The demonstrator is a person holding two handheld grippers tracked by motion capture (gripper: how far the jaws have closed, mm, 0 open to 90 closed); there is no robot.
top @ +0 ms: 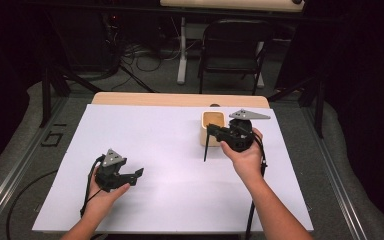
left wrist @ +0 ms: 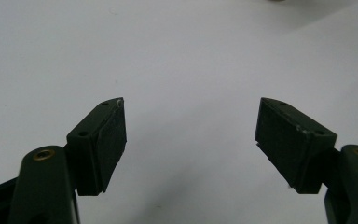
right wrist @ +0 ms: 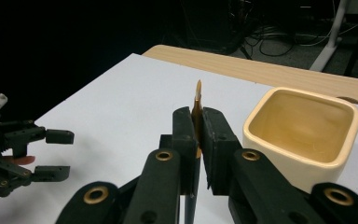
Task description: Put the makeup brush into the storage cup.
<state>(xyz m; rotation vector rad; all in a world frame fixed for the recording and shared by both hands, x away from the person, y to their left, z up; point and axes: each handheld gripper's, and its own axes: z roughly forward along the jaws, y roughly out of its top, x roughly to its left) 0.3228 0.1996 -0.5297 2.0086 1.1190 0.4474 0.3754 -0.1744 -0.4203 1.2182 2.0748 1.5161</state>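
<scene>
Right gripper (right wrist: 197, 140) clamps thin stick (top: 206, 146) beside cup (right wrist: 303, 135), likely for dropping in; left gripper (left wrist: 189, 140) gapes empty.

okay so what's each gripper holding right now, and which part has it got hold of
The right gripper pinches a thin stick-like tool just below its tan upper tip. The left gripper holds nothing.

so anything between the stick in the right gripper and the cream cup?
Nothing visible. The right gripper is shut on the thin stick, right beside the cream cup, whose mouth is open and looks empty. Only bare white sheet lies between them. The left gripper is open, well off.
</scene>
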